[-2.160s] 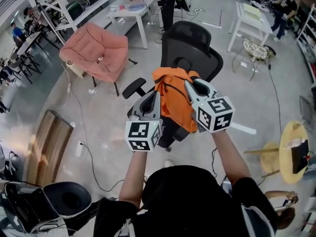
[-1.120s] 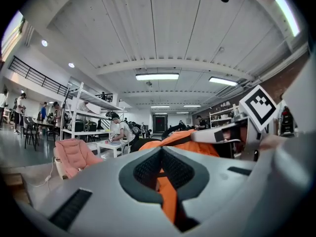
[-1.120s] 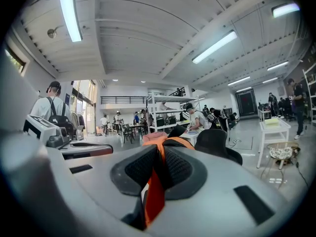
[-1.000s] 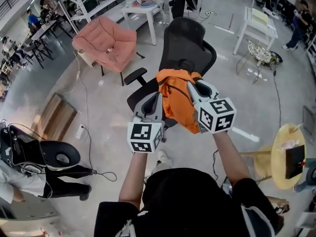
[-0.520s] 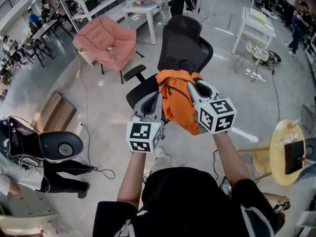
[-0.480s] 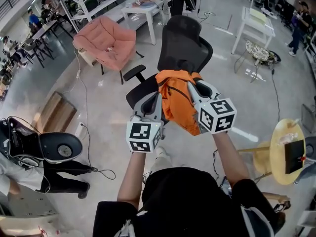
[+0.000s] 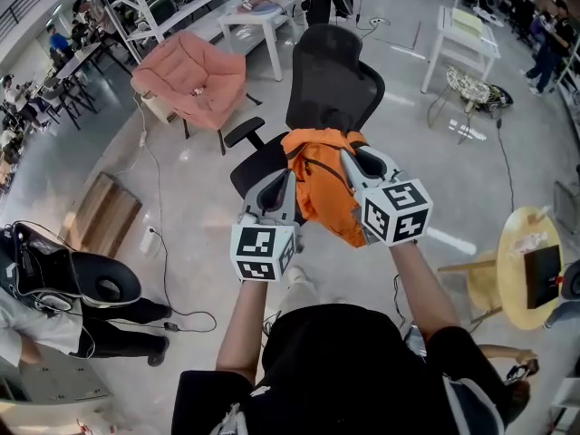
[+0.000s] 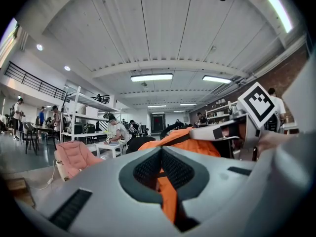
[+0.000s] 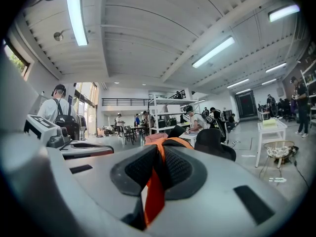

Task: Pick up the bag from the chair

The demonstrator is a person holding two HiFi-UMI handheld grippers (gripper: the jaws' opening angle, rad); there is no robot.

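An orange bag with black straps hangs in the air between both grippers, lifted off the black mesh office chair behind it. My left gripper is shut on the bag's left side; orange fabric shows pinched between its jaws. On the bag's right side my right gripper is shut, with an orange strap running between its jaws. The chair's seat is mostly hidden behind the bag.
A pink cushioned chair stands at the back left, white tables beyond it. A wooden board and cables lie on the floor at left. A round yellow table is at right. A black open case sits lower left.
Both grippers keep the same hold on the bag. The view has drifted, so the chair sits a little farther up and left behind the bag.
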